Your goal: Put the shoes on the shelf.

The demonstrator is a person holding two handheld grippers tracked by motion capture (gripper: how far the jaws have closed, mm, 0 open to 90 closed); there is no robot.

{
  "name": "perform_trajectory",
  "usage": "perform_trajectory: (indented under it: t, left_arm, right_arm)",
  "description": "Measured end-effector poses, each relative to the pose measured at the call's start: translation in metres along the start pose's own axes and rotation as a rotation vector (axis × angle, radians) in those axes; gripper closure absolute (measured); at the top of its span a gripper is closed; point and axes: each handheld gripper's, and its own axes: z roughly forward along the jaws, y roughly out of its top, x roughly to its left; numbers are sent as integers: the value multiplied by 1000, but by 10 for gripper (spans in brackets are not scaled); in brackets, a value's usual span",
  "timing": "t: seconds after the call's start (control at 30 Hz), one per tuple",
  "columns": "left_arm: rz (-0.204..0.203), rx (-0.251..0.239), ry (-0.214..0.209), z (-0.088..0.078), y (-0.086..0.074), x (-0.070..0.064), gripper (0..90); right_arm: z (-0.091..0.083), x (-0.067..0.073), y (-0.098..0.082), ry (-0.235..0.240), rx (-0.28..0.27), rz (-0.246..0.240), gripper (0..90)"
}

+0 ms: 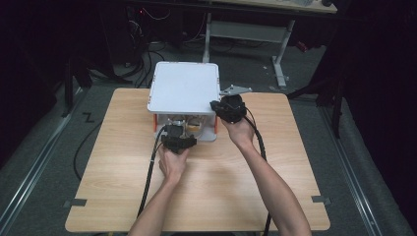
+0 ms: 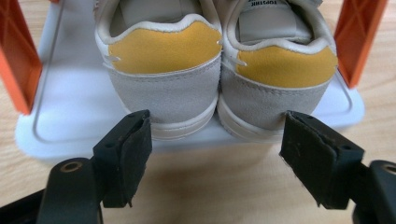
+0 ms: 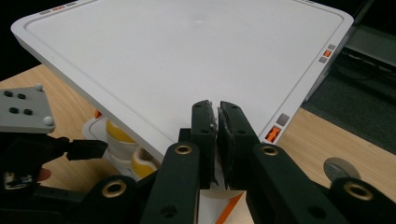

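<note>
The shoes point(image 2: 215, 79) sit heels-first just ahead of the open left gripper point(image 2: 215, 154), nearer than the right. Right gripper point(image 3: 215, 140) is clamped shut on the lid point(image 3: 187, 60) edge.

A lab or recording studio: black curtains point(image 1: 29, 73) close in a pale wooden worktop point(image 1: 211, 191), loose black cables point(image 1: 142, 59) trail over grey carpet point(image 1: 39, 162), and a white-legged metal desk point(image 1: 280, 54) stands behind.

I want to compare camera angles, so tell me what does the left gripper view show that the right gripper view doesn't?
Left gripper view: the grey heels of both shoes with yellow tabs, between orange posts, and the open left gripper just short of them.
Right gripper view: the white lid from above, its front edge in the shut right gripper.
Both: the shoes, the white tray, the wooden table.
</note>
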Motion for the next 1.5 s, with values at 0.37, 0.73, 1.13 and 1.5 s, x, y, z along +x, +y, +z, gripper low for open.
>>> perform_trajectory:
  t: [0.37, 0.73, 1.13, 1.5]
  left_arm:
    - [-36, -35, -4, 15, 7, -3, 269]
    - [86, -19, 3, 0, 3, -1, 324]
    - [138, -77, -110, -41, -2, 22, 343]
    - [139, -108, -230, -78, -8, 38, 362]
  right_arm:
    - [0, 1, 0, -2, 1, 4, 848]
    - [-1, 1, -1, -3, -1, 6, 817]
    - [-25, -4, -9, 10, -33, 53, 587]
    - [-80, -19, -42, 15, -53, 68, 531]
